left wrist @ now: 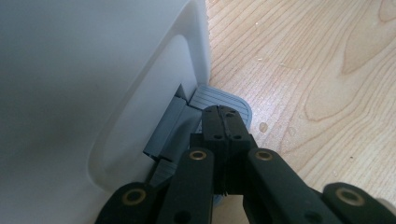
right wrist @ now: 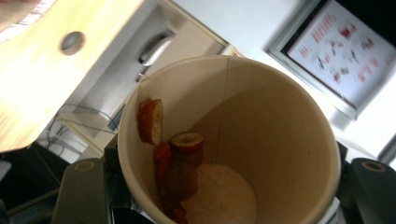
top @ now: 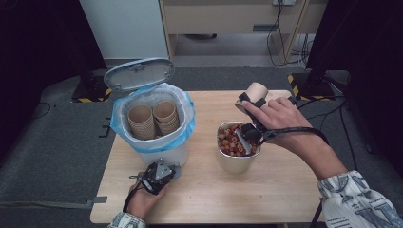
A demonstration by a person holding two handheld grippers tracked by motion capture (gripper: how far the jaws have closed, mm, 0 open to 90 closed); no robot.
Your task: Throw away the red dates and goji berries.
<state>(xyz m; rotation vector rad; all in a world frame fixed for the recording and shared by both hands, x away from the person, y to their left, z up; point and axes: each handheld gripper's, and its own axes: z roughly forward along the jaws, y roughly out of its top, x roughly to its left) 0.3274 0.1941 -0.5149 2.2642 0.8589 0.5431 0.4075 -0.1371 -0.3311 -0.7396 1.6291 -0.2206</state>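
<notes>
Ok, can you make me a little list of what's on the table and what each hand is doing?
table: wooden table
bin: white bin, lid up, blue bag inside, two stacks of paper cups
bowl: metal bowl full of red dried fruit slices
left hand-held gripper: shut, pressing the bin's grey pedal
right hand-held gripper: shut on a paper cup, tipped above the bowl
in the cup: a few fruit pieces stuck to the wall

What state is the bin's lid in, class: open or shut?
Open: the lid stands tipped back behind the bin, exposing stacked paper cups inside.
</notes>
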